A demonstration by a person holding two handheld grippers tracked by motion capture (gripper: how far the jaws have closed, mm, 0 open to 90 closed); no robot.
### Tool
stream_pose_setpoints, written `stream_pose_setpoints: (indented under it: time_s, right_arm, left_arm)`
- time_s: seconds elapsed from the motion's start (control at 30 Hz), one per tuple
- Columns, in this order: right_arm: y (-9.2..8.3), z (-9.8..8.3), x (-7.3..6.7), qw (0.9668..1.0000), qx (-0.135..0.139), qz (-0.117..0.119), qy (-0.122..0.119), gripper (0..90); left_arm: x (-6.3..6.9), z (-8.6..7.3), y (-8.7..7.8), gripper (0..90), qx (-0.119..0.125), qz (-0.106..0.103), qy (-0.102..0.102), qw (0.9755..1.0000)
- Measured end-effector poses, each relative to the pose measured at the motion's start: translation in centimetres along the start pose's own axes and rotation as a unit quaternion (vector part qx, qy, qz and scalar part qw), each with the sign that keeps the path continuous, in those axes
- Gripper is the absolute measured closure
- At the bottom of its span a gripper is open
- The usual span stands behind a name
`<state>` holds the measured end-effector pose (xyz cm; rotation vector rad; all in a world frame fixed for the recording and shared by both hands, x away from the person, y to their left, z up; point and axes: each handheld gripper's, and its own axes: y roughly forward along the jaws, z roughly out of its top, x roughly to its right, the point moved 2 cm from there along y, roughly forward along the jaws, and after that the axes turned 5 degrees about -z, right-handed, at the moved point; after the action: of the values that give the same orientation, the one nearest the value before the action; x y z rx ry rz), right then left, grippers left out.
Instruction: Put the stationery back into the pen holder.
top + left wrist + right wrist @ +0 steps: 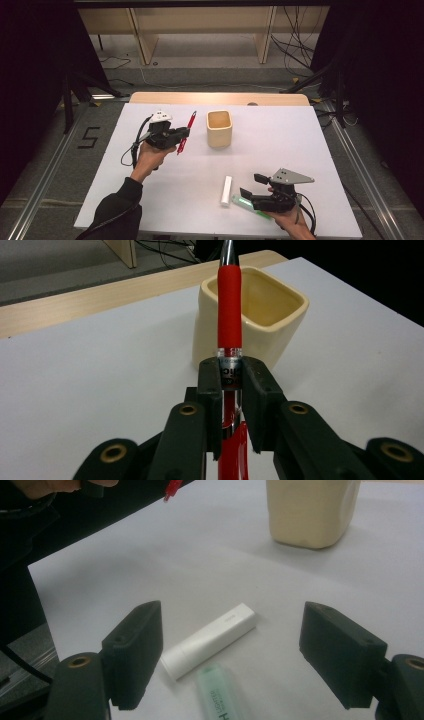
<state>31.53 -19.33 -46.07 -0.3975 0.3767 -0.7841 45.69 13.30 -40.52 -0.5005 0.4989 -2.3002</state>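
A red pen (186, 131) is clamped in my left gripper (181, 135), held above the white table left of the cream square cup (219, 128). In the left gripper view the jaws press on the pen (229, 320) at its clear barrel, its red grip rising in front of the cup (255, 315). My right gripper (251, 186) stands open near the table's front edge. Between its jaws in the right gripper view lie a white stick-shaped marker (210, 634) and a pale green highlighter (217, 697). The white marker (227, 190) lies just left of that gripper.
The white table top (280, 150) has a wooden strip along its far edge (220, 98). Beyond it stand wooden furniture legs and loose cables on the floor. The tail of the red pen (172, 489) and the other hand's sleeve show at the upper left of the right gripper view.
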Motion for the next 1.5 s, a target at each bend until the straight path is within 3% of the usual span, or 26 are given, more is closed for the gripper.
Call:
stream_pose_setpoints:
  time_s: [0.33,0.53,0.7,1.03,1.4,1.5]
  right_arm:
    - [0.2,0.0,0.0,1.0,-0.001,0.0,0.005,26.3]
    - [-0.1,0.0,-0.2,1.0,0.001,0.003,-0.001,26.3]
    - [0.0,0.0,-0.1,1.0,0.001,0.003,0.002,26.3]
    - [-0.2,0.1,-0.3,1.0,0.002,0.006,-0.002,26.3]
    - [-0.1,0.0,-0.2,1.0,0.002,0.009,0.001,26.3]
    - [-0.2,0.1,-0.3,0.9999,0.003,0.011,0.004,26.3]
  left_arm:
    - [0.3,1.9,0.7,79.1,0.02,-0.003,0.0,0.9998]
    - [0.5,3.2,1.4,79.1,0.03,-0.014,-0.012,0.9994]
    - [1.2,4.4,2.2,79.1,0.029,-0.015,0.006,0.9994]
    - [1.7,6.2,3.9,79.1,0.036,-0.019,0.019,0.999]
    - [2.1,7.9,5.8,79.1,0.035,-0.021,0.023,0.9989]
    - [2.0,8.3,6.4,79.1,0.037,-0.025,0.016,0.9989]
